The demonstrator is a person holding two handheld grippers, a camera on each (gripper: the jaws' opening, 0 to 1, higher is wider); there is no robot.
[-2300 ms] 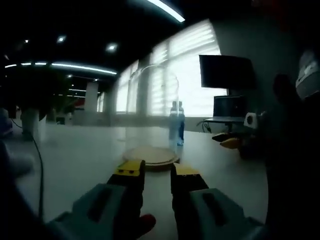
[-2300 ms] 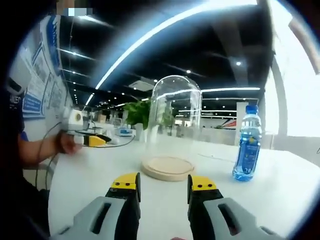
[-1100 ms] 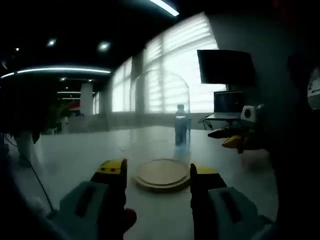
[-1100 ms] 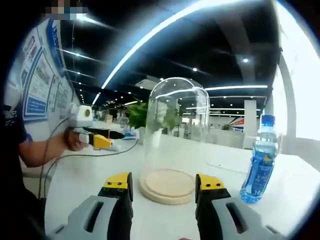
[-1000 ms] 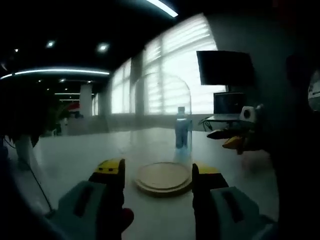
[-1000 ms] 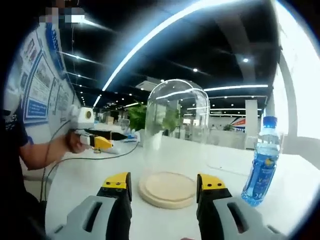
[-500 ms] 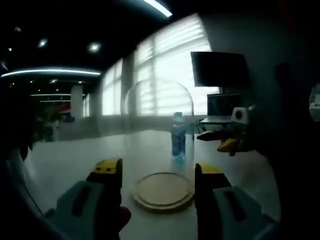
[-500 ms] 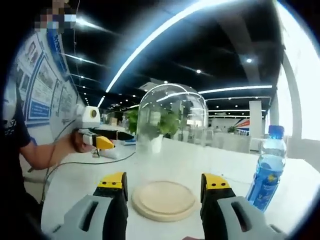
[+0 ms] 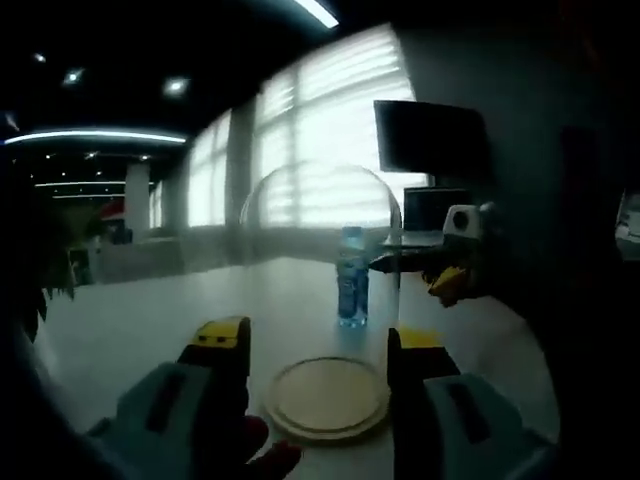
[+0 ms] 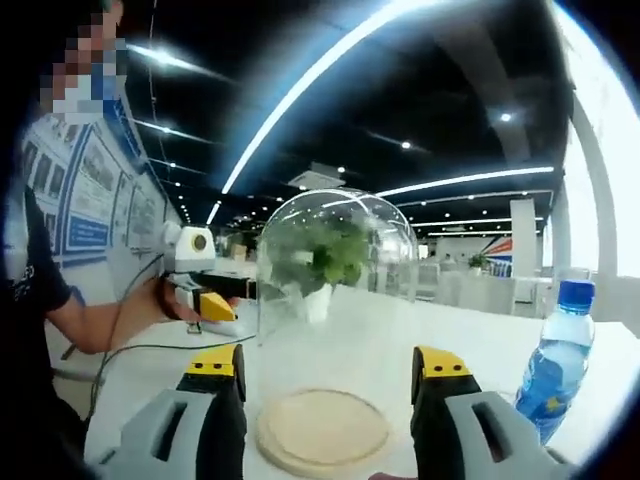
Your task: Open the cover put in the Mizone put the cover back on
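The clear dome cover (image 10: 335, 290) sits on its round wooden base (image 10: 322, 428), between both sets of spread, empty jaws: right gripper (image 10: 328, 375) and left gripper (image 9: 316, 345). The Mizone bottle (image 10: 556, 360) stands just beside it on the white table (image 10: 480, 335). So I'd say nothing's done yet: lift, load, re-cover all remain. It's an open office with strip lights and blinds (image 9: 330, 140).

Clear dome cover (image 10: 335, 270) on wooden base (image 10: 322, 430); Mizone bottle (image 10: 556, 362) upright nearby.
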